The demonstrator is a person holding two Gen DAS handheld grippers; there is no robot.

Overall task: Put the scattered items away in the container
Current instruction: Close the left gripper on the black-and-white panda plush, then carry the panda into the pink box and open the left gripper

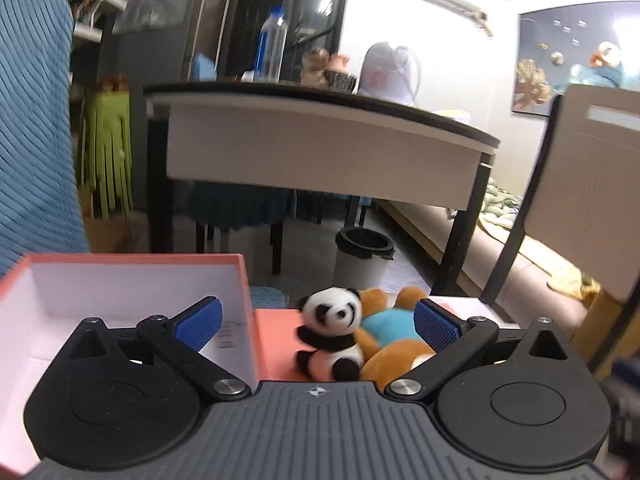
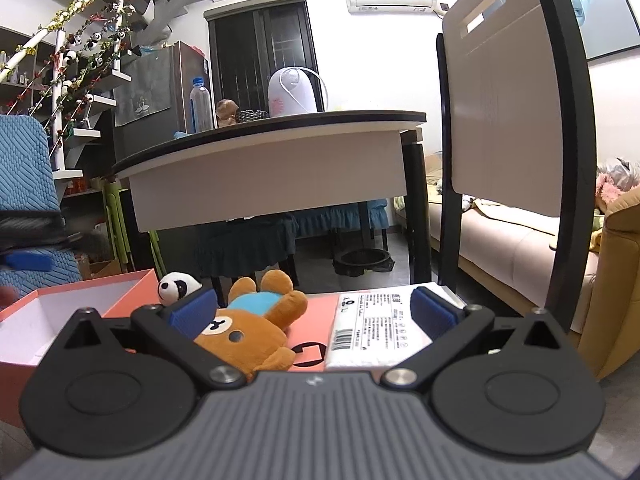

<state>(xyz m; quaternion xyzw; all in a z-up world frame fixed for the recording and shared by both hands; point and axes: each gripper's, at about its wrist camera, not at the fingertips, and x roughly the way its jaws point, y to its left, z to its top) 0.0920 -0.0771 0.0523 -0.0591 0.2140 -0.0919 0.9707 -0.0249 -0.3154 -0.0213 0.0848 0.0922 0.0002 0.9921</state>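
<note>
Left gripper (image 1: 318, 320): jaws spread wide, holding nothing, with the panda plush (image 1: 332, 334) sitting between the blue pads, touching neither. Right gripper (image 2: 314, 316): jaws likewise apart and empty, framing the bear plush (image 2: 256, 330) and the white tissue pack (image 2: 376, 328).

Both toys and the pack rest on a flat coral lid (image 2: 316, 312), just right of the open coral box (image 1: 132, 280), whose visible interior shows no items.

Judged step: closing on the panda. Centre the pads on its torso, squeeze gently, and lift clear of the box wall.

The panda sits upright, face toward the camera. The bear lies on its back, long axis near-to-far, head nearest the right gripper.
</note>
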